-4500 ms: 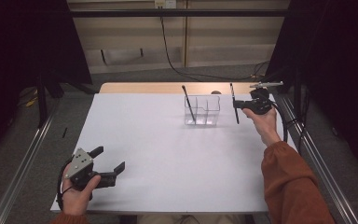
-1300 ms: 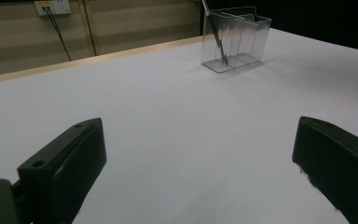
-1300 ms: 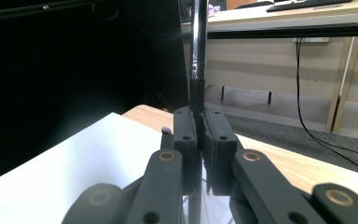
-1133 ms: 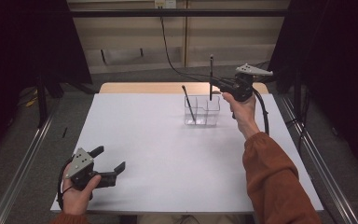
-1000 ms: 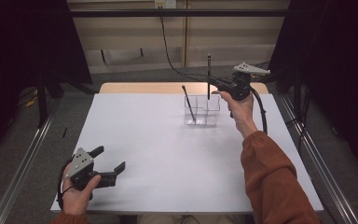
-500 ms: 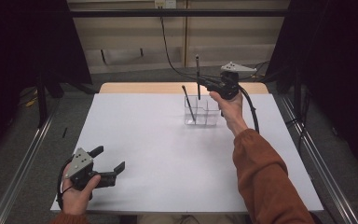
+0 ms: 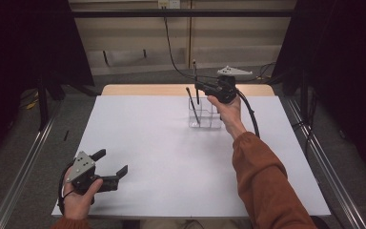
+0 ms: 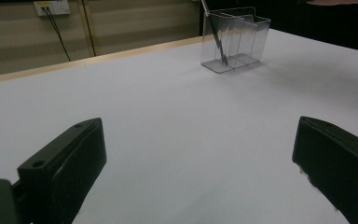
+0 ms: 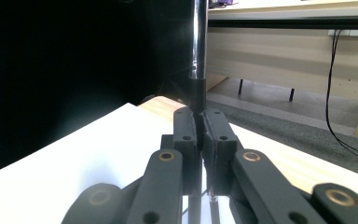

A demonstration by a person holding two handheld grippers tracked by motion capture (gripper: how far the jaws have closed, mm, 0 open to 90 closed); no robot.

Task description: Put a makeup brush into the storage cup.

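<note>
At 1 o'clock on white table point(image 7: 171, 157): right gripper point(image 7: 199, 86) clamped thin black pen point(image 7: 195, 78) upright above clear divided plastic holder point(image 7: 205, 114) | one pen point(image 7: 192, 106) already inside | second unreleased | left gripper point(image 7: 110, 166), 7 o'clock, jaws apart, empty.

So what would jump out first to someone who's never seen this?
Probably the right tool, shut on a thin black pen held upright over the clear plastic divided holder at the far side of the white table; another dark pen leans inside. Near the front left, the left tool rests open.
</note>
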